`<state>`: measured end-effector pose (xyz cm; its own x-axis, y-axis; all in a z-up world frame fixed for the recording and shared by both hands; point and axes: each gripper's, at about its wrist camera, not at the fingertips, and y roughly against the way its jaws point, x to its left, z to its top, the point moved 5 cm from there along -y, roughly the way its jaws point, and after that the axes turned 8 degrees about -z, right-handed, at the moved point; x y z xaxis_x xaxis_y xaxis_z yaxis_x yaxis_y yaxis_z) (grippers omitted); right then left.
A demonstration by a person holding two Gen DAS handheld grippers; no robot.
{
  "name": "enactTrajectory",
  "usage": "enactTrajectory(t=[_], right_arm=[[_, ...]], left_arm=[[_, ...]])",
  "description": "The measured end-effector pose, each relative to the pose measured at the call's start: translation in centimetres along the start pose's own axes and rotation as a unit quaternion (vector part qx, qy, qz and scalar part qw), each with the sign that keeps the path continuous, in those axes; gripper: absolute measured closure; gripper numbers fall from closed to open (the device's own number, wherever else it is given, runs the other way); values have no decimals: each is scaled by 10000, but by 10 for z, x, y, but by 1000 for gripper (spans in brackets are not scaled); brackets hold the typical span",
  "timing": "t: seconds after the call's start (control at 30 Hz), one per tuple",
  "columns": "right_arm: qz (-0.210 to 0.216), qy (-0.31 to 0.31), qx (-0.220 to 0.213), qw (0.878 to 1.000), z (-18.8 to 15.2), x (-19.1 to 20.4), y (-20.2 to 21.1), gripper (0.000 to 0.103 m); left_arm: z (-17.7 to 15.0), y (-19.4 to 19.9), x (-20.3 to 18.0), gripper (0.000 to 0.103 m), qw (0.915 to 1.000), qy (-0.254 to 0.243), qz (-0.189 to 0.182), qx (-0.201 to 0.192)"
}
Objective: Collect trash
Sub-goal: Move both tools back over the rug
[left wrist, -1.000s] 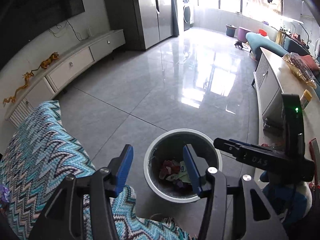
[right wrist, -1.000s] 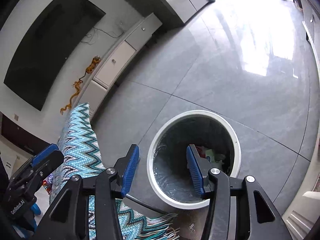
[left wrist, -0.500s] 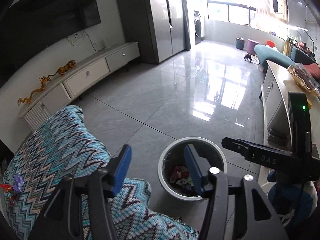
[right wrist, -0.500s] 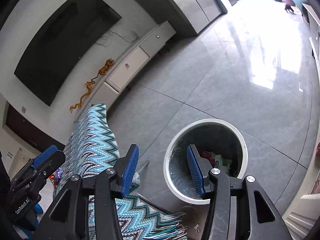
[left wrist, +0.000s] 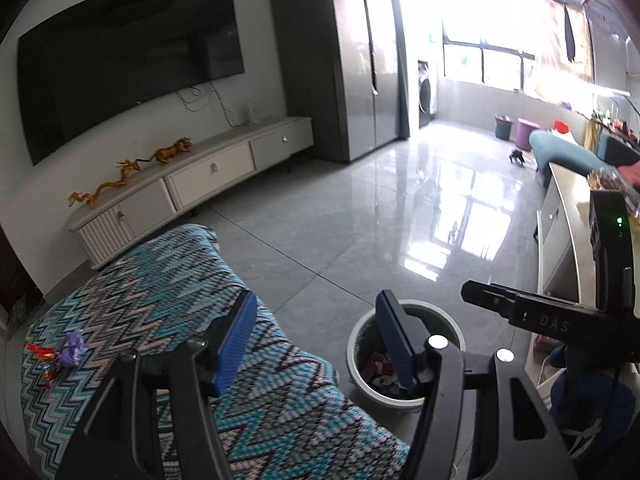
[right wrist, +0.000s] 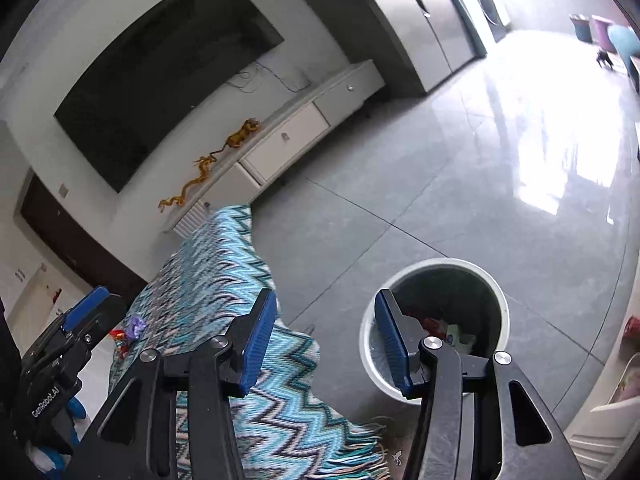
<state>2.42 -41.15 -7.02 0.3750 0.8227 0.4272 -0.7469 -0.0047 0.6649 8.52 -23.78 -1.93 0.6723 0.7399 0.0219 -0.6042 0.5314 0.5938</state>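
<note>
I've lifted both away from the bin (right wrist: 436, 268); left gripper (left wrist: 312, 336) and right gripper (right wrist: 326, 332) gape empty. I'd approach the purple wrapper (left wrist: 72, 350) low and level.

Both views tilted up and drew back from the trash bin (left wrist: 404, 354), which slid toward 5 o'clock in the left view. More zigzag blanket (left wrist: 168, 292) came into sight, with purple and red wrappers (left wrist: 64, 354) appearing at 8 o'clock.
</note>
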Motion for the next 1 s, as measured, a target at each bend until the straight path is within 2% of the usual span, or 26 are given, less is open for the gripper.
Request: enactTrajectory(t=[0.23,0.4,0.47,0.6,0.8,0.9,1.0], right_arm=[[198,495,-163,9984,5,55,25,52],[429,1029,-324,9932,13,108,47,52],[569,1248,-403,9897,20,135,57,52],[858,1655,-558,9809,31,189,73,52],[1456,2125,-689,9638,46,276,89,51],[1709,2261,-635,9569,45,311,80,48],[1854,2430,-469,9510,33,342,59,46]], left_arm=[[3,50,32,43,9982,275,315,-439],[9,101,88,43,9898,767,806,-886],[11,122,114,43,9844,948,1037,-1055],[19,170,177,43,9679,1257,1691,-1373],[11,215,267,43,9446,1738,2354,-1488],[-6,224,305,43,9353,2013,2524,-1450],[-32,218,336,43,9293,2332,2523,-1356]])
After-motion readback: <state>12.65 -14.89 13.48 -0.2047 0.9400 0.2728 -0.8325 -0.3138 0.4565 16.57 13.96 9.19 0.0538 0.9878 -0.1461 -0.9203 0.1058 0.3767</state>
